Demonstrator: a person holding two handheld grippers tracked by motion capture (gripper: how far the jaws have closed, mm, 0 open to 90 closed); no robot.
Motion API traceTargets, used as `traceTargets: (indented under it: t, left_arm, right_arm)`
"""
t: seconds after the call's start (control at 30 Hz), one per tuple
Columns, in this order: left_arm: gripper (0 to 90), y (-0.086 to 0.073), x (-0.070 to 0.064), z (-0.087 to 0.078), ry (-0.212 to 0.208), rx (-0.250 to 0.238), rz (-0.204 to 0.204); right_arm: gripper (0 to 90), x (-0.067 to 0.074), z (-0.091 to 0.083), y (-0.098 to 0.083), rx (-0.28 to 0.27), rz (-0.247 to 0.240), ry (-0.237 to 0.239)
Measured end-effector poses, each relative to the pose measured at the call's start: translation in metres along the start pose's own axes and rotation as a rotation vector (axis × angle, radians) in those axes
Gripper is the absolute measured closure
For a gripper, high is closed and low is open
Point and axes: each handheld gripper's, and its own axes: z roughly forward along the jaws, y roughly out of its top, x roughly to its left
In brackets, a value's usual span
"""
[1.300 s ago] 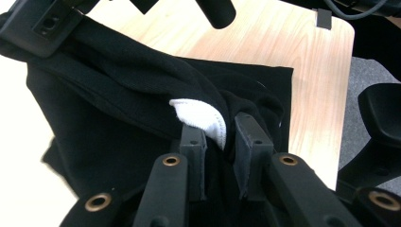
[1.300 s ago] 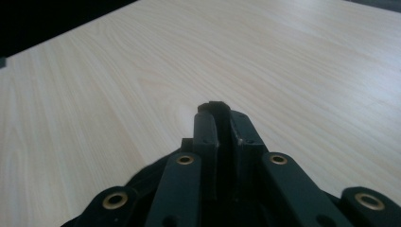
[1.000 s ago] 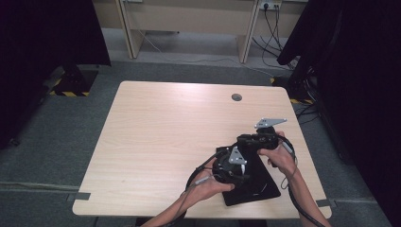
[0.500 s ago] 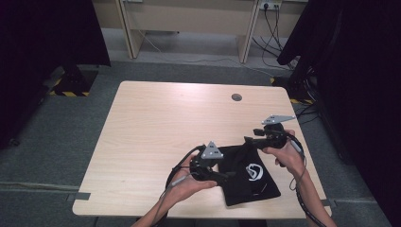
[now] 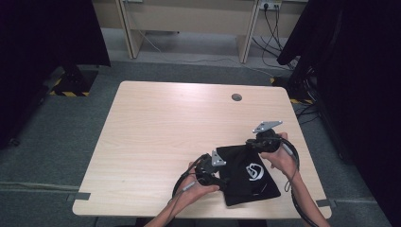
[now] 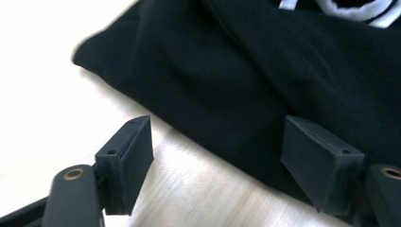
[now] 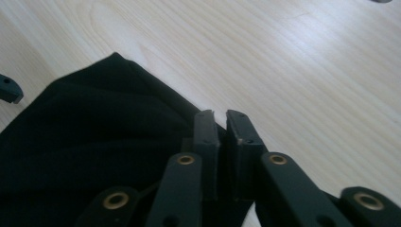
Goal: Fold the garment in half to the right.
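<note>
A soft, matte black cloth bag (image 5: pixel 248 175) with a white logo lies creased on the pale wood-grain tabletop (image 5: pixel 161 127) near its front right corner, the right gripper (image 7: pixel 221 124) pinching its far edge, the left gripper (image 6: pixel 217 156), fingers spread and just opening, straddling its near edge, grey carpet around.

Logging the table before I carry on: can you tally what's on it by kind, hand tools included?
Black cloth bag with a white logo: 1
Hand-held tools: 2, the left tool at the bag's left edge, the right tool at its far corner
Total: 3, all on the wooden table
</note>
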Motion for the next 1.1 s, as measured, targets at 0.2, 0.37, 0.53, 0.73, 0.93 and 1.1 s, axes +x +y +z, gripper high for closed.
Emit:
traceTargets:
  t: [0.2, 0.37, 0.53, 0.73, 0.93, 1.1]
  left_arm:
    - [21.8, -0.002, -0.005, 0.002, 0.037, 0.016, 0.019]
    - [22.9, -0.002, -0.005, 0.001, 0.032, 0.022, 0.025]
    - [23.0, -0.002, -0.005, 0.001, 0.031, 0.02, 0.029]
    - [23.0, -0.004, -0.003, 0.001, 0.031, 0.007, 0.024]
    - [20.2, -0.008, -0.005, -0.009, 0.049, -0.051, 0.024]
    - [17.7, -0.01, -0.013, -0.017, 0.006, -0.061, 0.013]
  right_arm:
    - [86.5, -0.001, -0.012, -0.006, -0.006, -0.043, -0.057]
    - [86.8, -0.018, 0.014, -0.028, 0.056, 0.001, -0.076]
    - [86.4, -0.019, 0.02, -0.036, 0.02, 0.013, -0.075]
    - [61.6, -0.018, 0.007, -0.03, -0.039, 0.06, -0.088]
    - [54.4, 0.008, -0.032, -0.026, -0.102, 0.007, -0.03]
    - [55.5, 0.028, -0.04, -0.051, -0.047, -0.017, -0.004]
